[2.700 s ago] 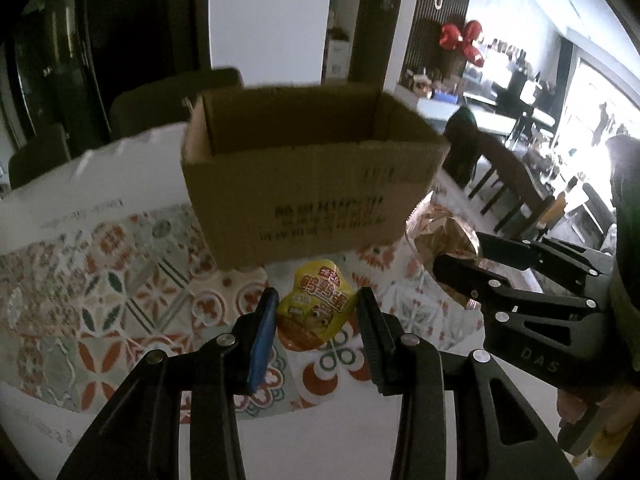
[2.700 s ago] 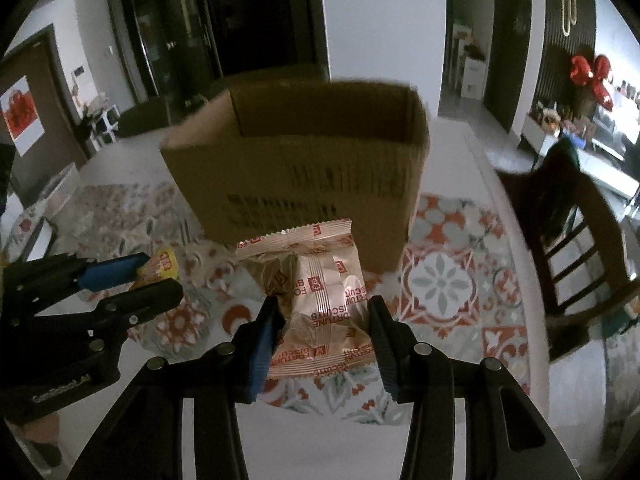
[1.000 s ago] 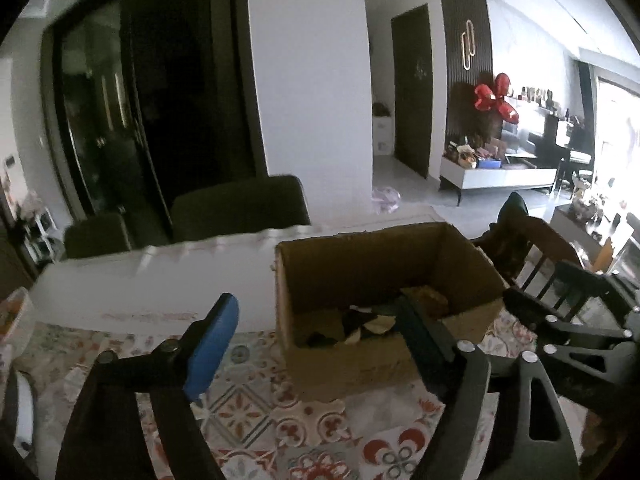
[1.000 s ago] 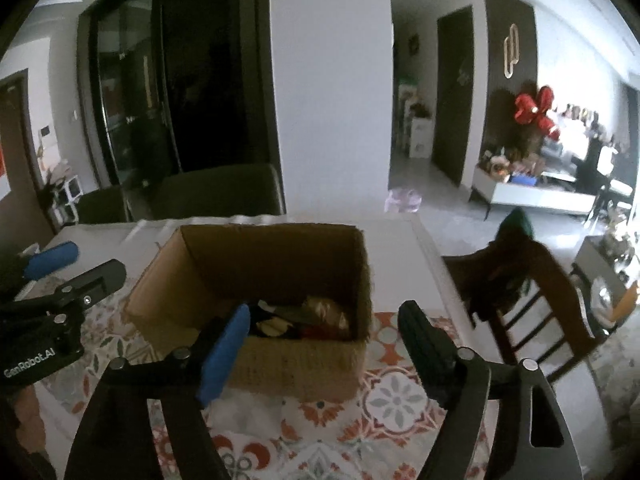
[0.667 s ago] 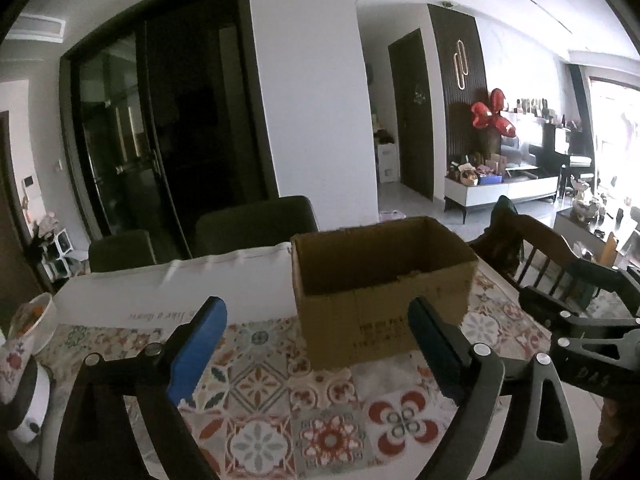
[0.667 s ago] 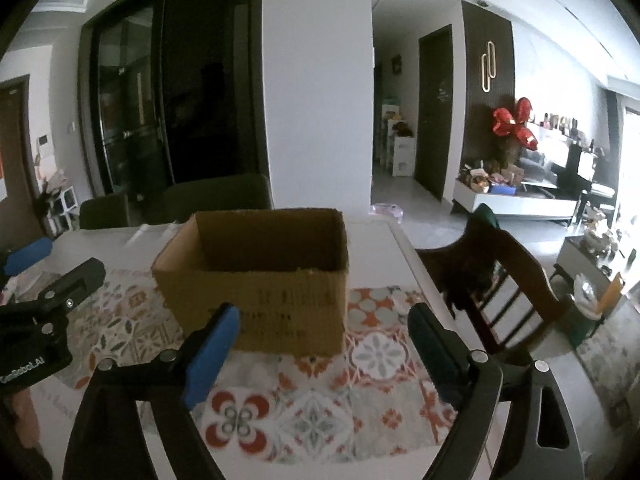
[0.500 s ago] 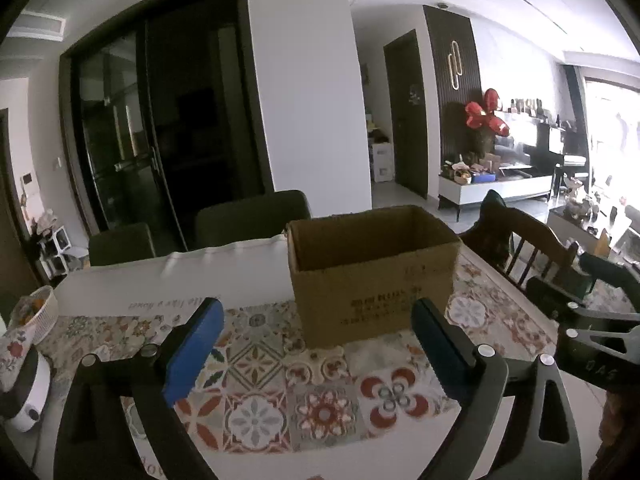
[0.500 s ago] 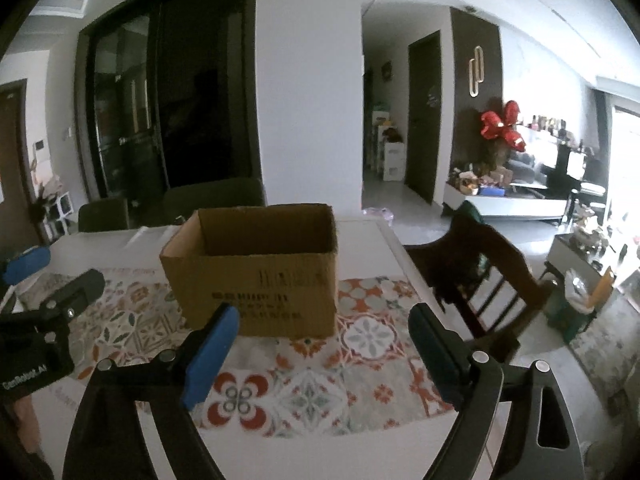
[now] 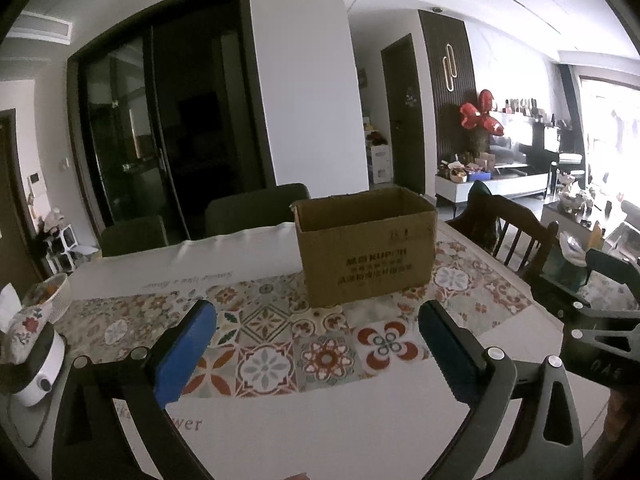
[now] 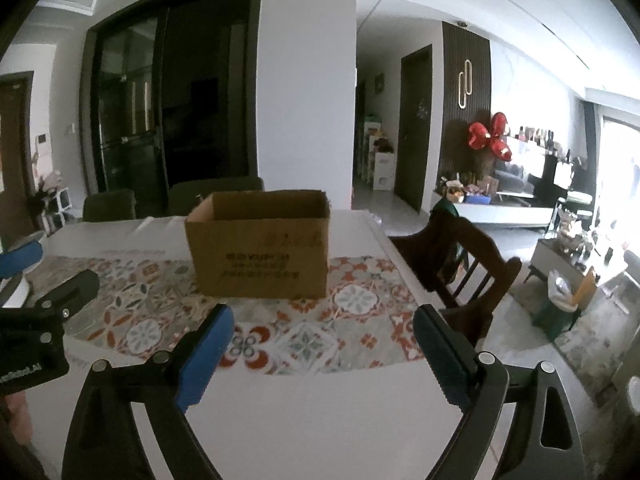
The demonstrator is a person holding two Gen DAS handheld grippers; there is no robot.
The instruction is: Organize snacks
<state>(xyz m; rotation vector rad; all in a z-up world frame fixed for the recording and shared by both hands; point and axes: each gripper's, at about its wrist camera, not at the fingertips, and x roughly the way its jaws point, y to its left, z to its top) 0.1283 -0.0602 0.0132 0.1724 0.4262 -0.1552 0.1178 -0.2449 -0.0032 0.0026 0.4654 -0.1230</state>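
box: brown cardboard box [image 9: 366, 250] stands upright with its top open, centre of the left wrist frame, on the patterned cloth [image 9: 280, 344]; in the right wrist frame it sits centre-left; what lies inside cannot be seen from this angle
left gripper [image 9: 316, 340]: lower middle of its own frame, jaws spread wide and just been opening, nothing between the blue pads [image 9: 184, 354], well short of the box
right gripper [image 10: 320, 342]: lower middle of its own frame, jaws spread wide and just been opening, nothing between them, also short of the box
table [image 10: 312, 412]: white top shows bare below the cloth, under both grippers
chairs: wooden chair [image 10: 460, 264] at the right edge of the table, dark chairs [image 9: 256, 208] behind the box
left edge: white appliance [image 9: 36, 364] with a floral cover, lower left of the left wrist frame
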